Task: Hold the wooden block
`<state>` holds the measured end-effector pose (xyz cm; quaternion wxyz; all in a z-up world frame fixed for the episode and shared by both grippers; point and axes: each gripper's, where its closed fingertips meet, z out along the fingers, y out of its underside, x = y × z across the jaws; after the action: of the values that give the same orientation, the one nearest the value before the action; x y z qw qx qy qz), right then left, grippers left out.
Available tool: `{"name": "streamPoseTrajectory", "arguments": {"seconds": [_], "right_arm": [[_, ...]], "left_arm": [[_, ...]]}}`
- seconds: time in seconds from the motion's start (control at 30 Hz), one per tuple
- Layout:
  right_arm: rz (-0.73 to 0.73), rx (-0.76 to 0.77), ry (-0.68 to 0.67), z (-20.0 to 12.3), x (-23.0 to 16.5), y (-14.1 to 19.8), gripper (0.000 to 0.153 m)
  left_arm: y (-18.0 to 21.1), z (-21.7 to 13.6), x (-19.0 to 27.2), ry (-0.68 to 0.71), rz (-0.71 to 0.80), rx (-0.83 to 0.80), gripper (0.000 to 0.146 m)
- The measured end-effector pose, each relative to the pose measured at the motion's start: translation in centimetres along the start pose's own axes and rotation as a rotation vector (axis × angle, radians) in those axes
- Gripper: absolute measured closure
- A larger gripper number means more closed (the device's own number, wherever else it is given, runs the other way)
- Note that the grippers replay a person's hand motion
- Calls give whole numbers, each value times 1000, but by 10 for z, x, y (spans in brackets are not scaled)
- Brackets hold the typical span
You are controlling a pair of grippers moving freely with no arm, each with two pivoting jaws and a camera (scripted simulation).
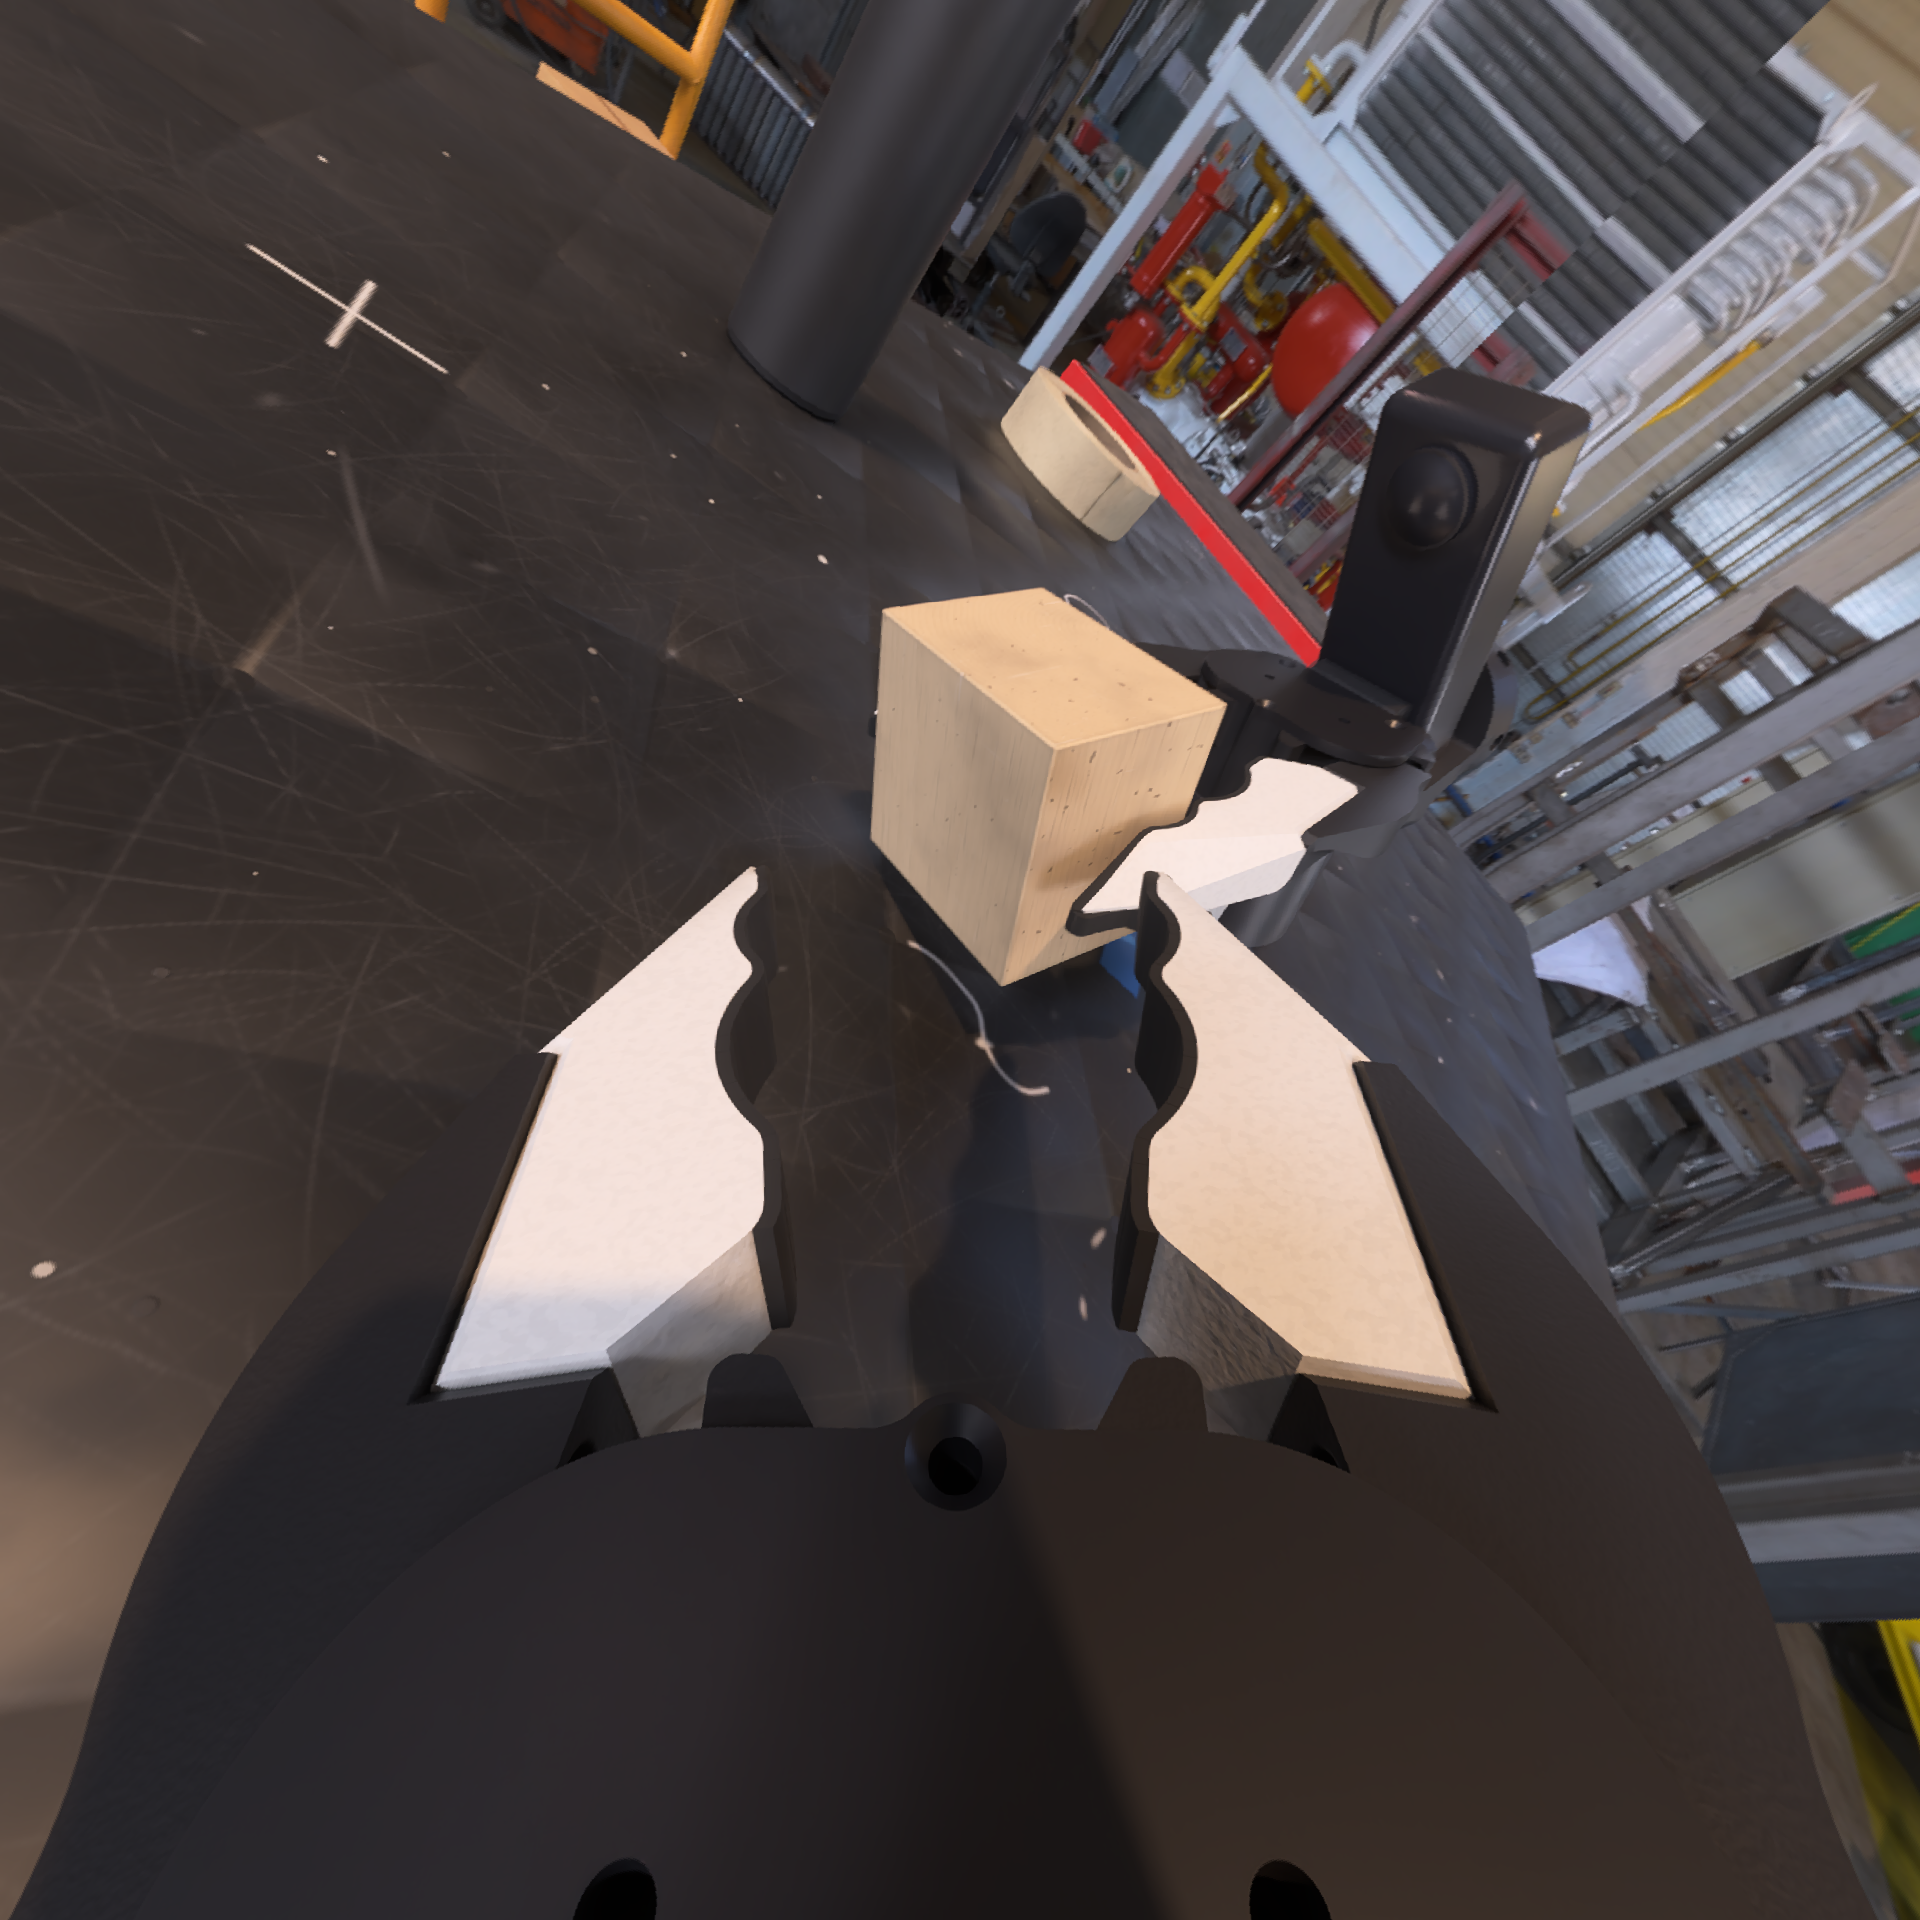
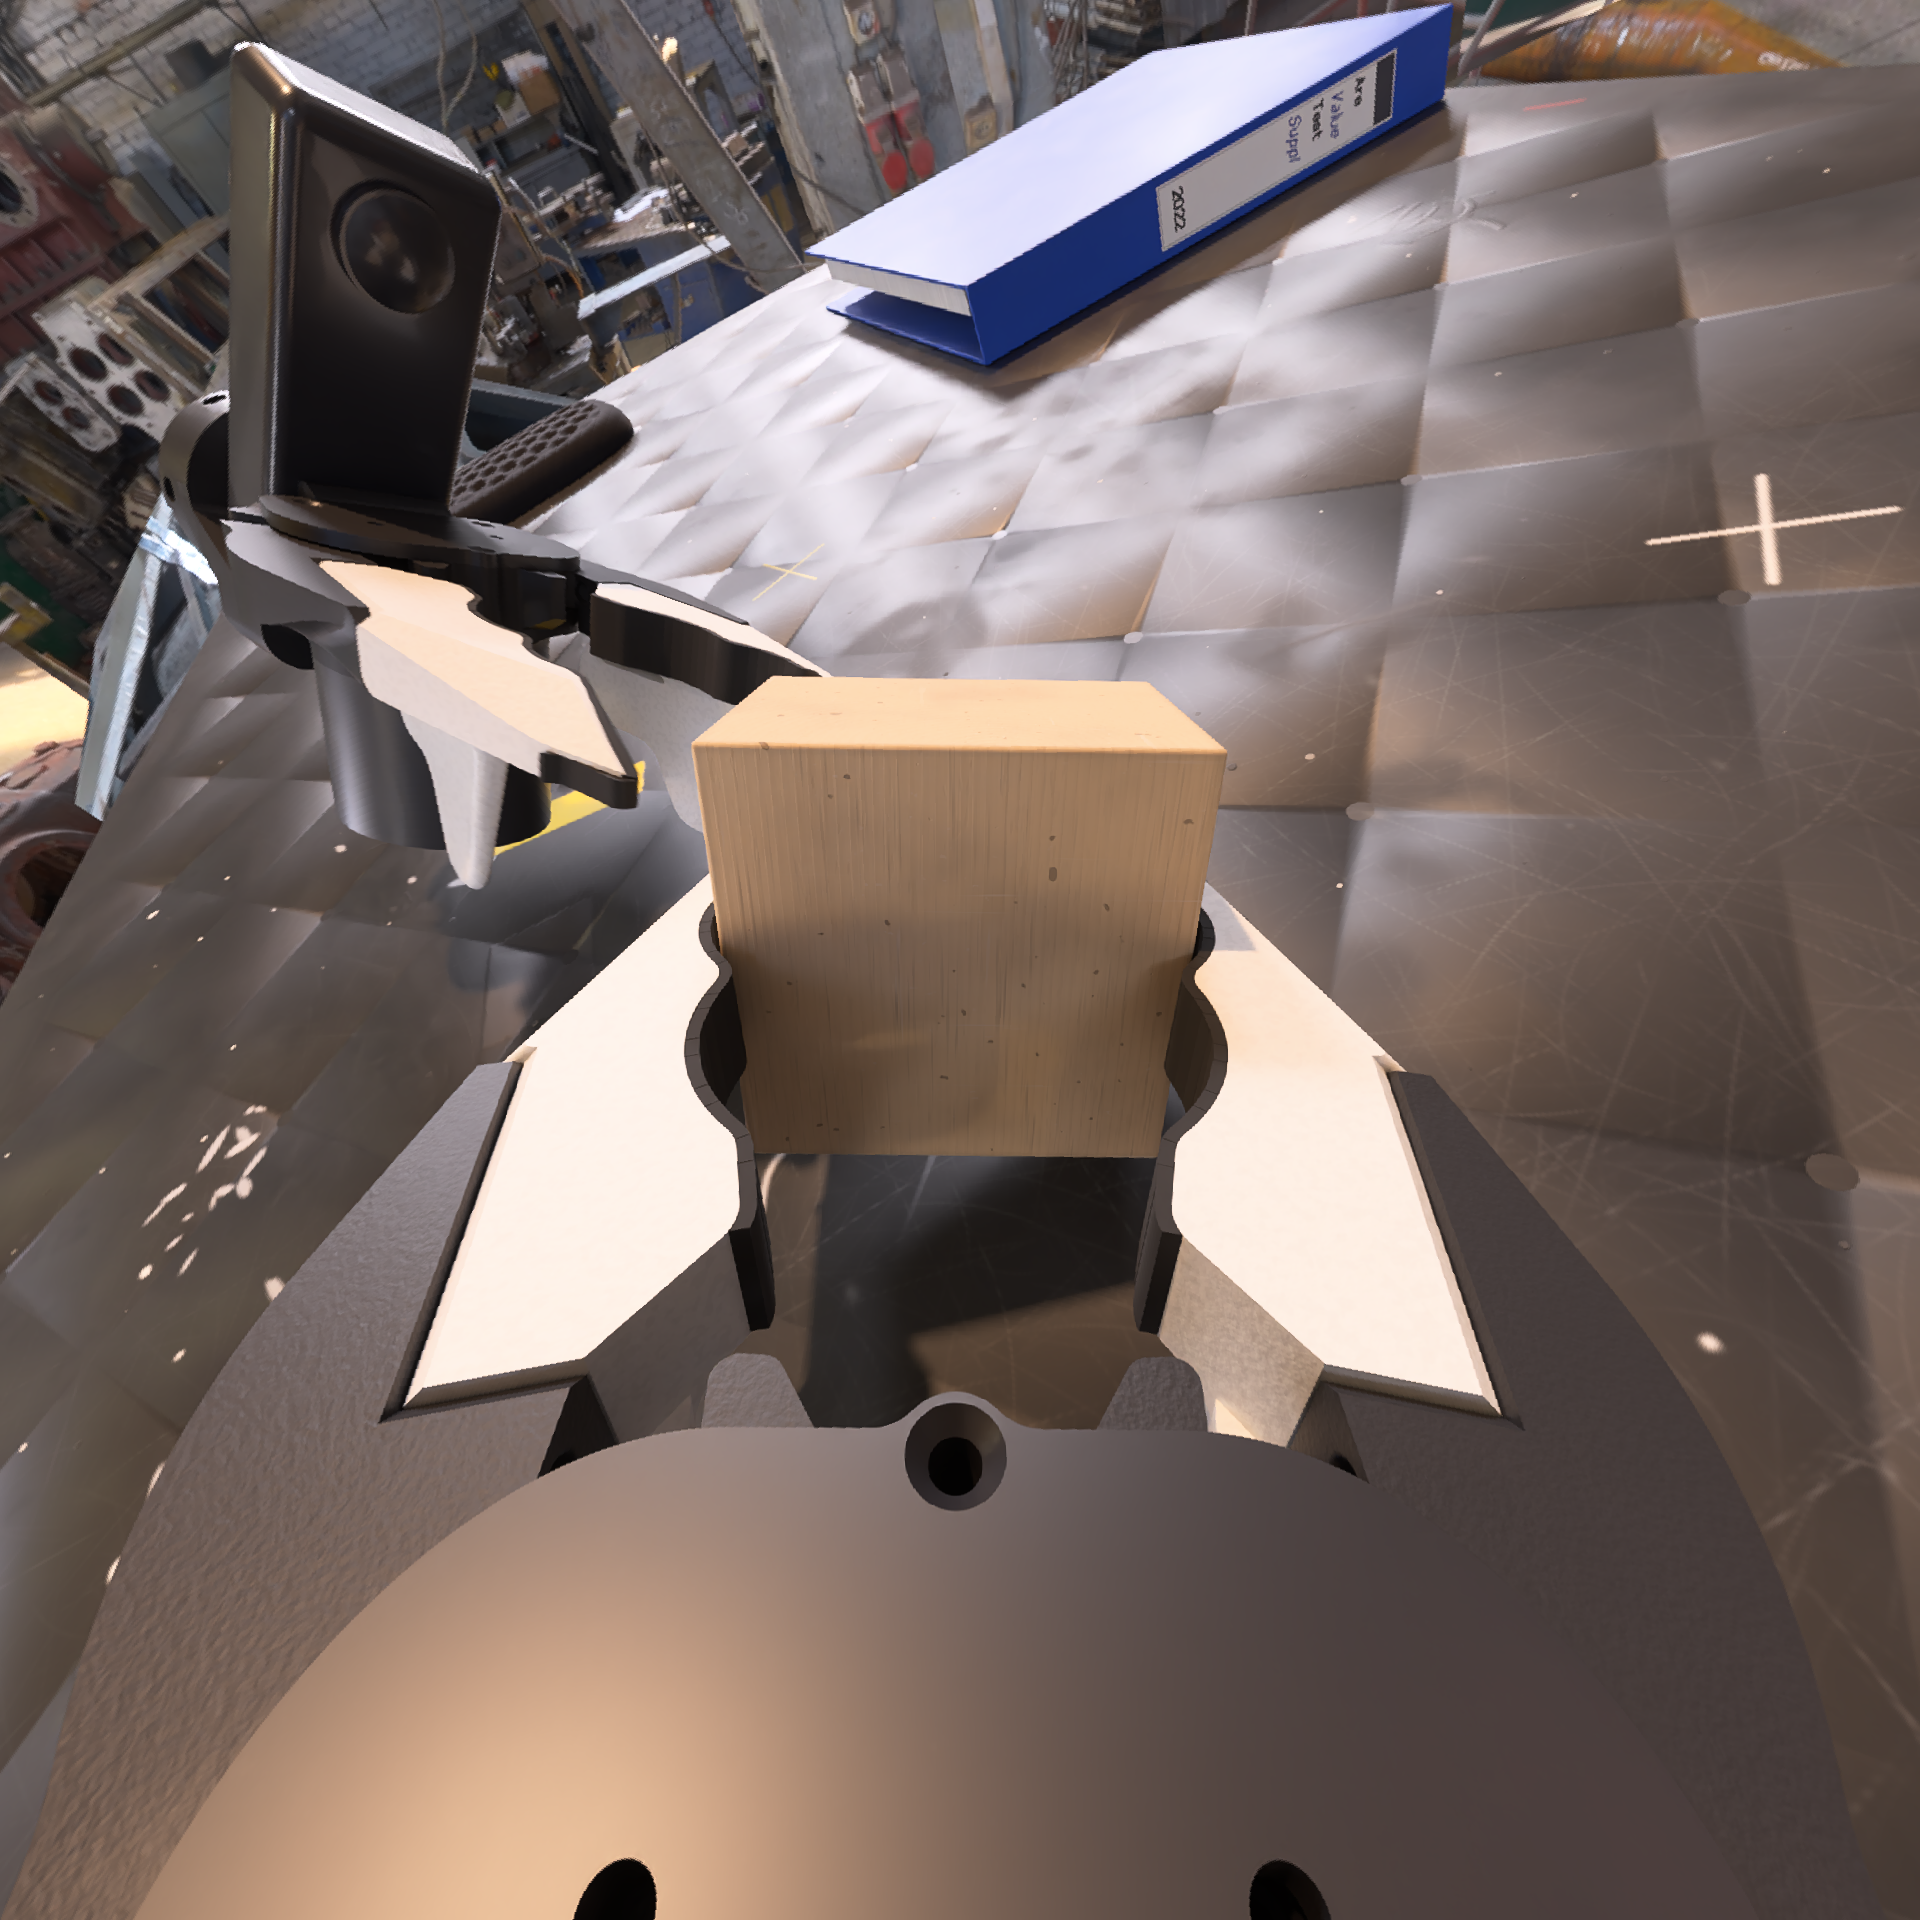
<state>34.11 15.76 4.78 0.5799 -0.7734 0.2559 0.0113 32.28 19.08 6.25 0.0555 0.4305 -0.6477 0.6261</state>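
Note:
The wooden block (image 2: 956,790) is a pale cube. My right gripper (image 2: 956,920) is shut on it, one finger on each side face, and the block seems to hang a little above the dark table (image 2: 1455,831). In the left wrist view the block (image 1: 997,769) is tilted, with one white finger (image 1: 1226,842) of the right gripper on its right face; the other finger is hidden behind it. My left gripper (image 1: 951,883) is open and empty, just short of the block. It also shows in the right wrist view (image 2: 665,727), at the block's left.
A roll of tan tape (image 1: 1081,452) and a dark upright cylinder (image 1: 821,208) stand beyond the block. A blue binder (image 2: 1122,187) lies at the table's far side, and a black perforated object (image 2: 540,447) lies behind the left gripper. The table's edge (image 1: 1195,499) is close by.

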Motion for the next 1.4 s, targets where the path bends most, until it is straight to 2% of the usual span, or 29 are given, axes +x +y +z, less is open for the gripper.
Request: {"name": "streamPoseTrajectory", "arguments": {"seconds": [0.13, 0.5, 0.67, 0.8, 0.93, 1.07, 1.27, 1.4], "right_arm": [[13, -11, 13, 1, 2, 1, 70], [26, 6, 36, -1, -1, -3, 70], [1, -33, 57, 2, -3, 2, 70], [50, -39, 58, 3, -4, 3, 70], [38, -60, 78, 2, -5, 5, 70], [22, -34, 72, 1, -9, 0, 70], [30, -44, 67, 1, -9, 3, 70], [37, -47, 63, 1, -6, 5, 70]], "left_arm": [[-2, 2, 2, 17, -18, 8, 69], [2, -4, 11, 88, -102, 56, 62], [1, -8, 9, 65, -95, 102, 62], [6, -7, 10, 42, -28, 82, 62], [6, -8, 16, 74, 2, 80, 49], [9, -10, 24, 110, 52, 77, 43], [17, -5, 30, 49, 200, 42, 26], [23, -2, 30, 12, 239, 10, 24]]}}
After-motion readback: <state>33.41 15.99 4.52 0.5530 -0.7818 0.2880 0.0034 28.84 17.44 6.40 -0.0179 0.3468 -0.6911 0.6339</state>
